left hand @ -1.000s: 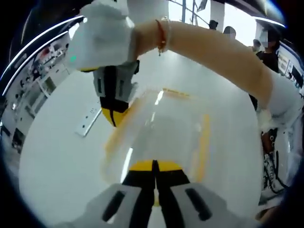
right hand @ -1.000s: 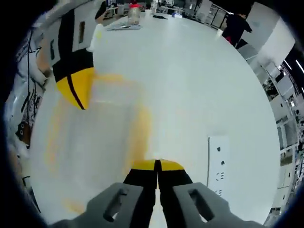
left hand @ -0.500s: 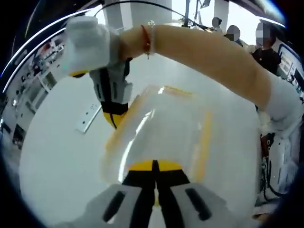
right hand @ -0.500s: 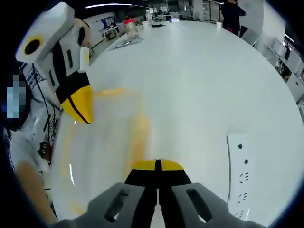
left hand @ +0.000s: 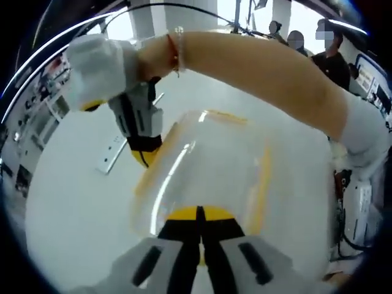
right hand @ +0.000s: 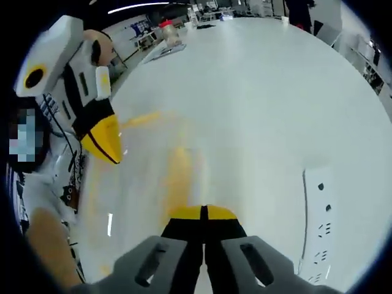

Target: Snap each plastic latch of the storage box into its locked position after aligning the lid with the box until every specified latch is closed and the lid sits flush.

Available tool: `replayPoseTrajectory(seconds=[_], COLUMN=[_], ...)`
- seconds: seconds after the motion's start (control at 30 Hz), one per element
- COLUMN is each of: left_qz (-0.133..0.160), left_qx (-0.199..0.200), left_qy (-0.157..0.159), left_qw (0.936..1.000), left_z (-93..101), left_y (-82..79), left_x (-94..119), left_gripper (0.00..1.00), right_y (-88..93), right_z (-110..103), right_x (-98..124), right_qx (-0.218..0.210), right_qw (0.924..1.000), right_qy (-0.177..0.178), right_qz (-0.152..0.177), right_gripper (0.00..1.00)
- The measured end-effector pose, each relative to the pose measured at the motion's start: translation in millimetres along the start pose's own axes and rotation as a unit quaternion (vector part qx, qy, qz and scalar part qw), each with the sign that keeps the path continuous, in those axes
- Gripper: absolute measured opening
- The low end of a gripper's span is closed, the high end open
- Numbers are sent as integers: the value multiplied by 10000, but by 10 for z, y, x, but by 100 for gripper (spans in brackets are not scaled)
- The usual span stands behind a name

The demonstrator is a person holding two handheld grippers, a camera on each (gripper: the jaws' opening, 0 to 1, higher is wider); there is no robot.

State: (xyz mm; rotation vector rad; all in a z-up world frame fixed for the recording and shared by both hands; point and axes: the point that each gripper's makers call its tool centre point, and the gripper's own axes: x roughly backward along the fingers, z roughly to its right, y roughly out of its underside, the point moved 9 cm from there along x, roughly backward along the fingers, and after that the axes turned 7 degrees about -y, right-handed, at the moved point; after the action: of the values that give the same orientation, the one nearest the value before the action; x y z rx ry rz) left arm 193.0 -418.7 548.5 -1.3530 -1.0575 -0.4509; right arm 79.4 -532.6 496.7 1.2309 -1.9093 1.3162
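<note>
Left gripper view looks down on a clear storage box [left hand: 208,165] with yellow-orange trim, sitting on a broad white table [left hand: 67,208] with its transparent lid [left hand: 214,147] on top. The left gripper [left hand: 199,214], jaws pressed together with nothing between them, meets the near edge of the box, its yellow tips against the clear plastic. Across the box, the right gripper [left hand: 142,153] points its closed yellow tip at the far-left edge, right at the yellow strip that runs along that side; whether it actually touches the strip cannot be told. A white-gloved hand [left hand: 98,70] holds that tool, the bare forearm [left hand: 263,79] behind it crossing the top of the scene with a red string bracelet [left hand: 173,52] at the wrist. A white power strip [left hand: 113,153] lies on the table just beyond the box. Right gripper view shows the same box [right hand: 147,184] blurred, its yellow edges smeared, with the right gripper [right hand: 203,214] shut and empty at the box's near edge. The left gripper [right hand: 104,141] comes in from the left, its yellow tip closed at the far-left corner of the box. The power strip [right hand: 318,226] lies on the table [right hand: 269,92] to the right, apart from the box.
</note>
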Motion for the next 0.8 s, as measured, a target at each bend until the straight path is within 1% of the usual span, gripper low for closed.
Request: replayPoseTrajectory(seconds=[0.07,0.2,0.23,0.3,0.43,0.57,0.63,0.67,0.7,0.73,0.77,0.8], left_qz=[-26,27,35,2,-61,1,23,43,178,156,164,162], left_qx=[-3,4,23,-27,-56,-60,-71,-90,-97,-113,-356,-258], left_qy=[7,72,93,98,97,157,182,215,359,360,479,392], left_qw=[10000,10000,9999,9999,9999,9999,9998,9997,9991,9992,9981,9988], left_z=[6,-1,-2,14,24,31,35,46,76,88,108,108], left_y=[-9,-6,-7,-28,-46,-40,-42,-52,-84,-91,-101,-111], left_x=[-2,-2,-2,-10,-18,-25,-29,-35,-54,-91,-76,-46], left_gripper=[0,0,0,0,0,0,0,0,0,0,0,0], right_y=[3,5,12,64,83,73,71,74,138,95,100,-29], right_z=[25,79,99,60,16,23,48,-15,-41,25,27,97], right_x=[3,56,66,41,0,-2,-27,-121,-268,-326,-368,-167], right_qx=[-45,-81,-146,-148,-237,-298,-358,-412,-471,-1432,-501,-398], right_qw=[10000,9998,9996,9994,9988,9983,9980,9975,9972,9870,9964,9959], right_qy=[-47,-160,-209,-258,-340,-402,-436,-478,-584,-676,-632,-630], right_qz=[24,43,77,151,273,314,272,303,-28,263,270,512], right_gripper=[0,0,0,0,0,0,0,0,0,0,0,0])
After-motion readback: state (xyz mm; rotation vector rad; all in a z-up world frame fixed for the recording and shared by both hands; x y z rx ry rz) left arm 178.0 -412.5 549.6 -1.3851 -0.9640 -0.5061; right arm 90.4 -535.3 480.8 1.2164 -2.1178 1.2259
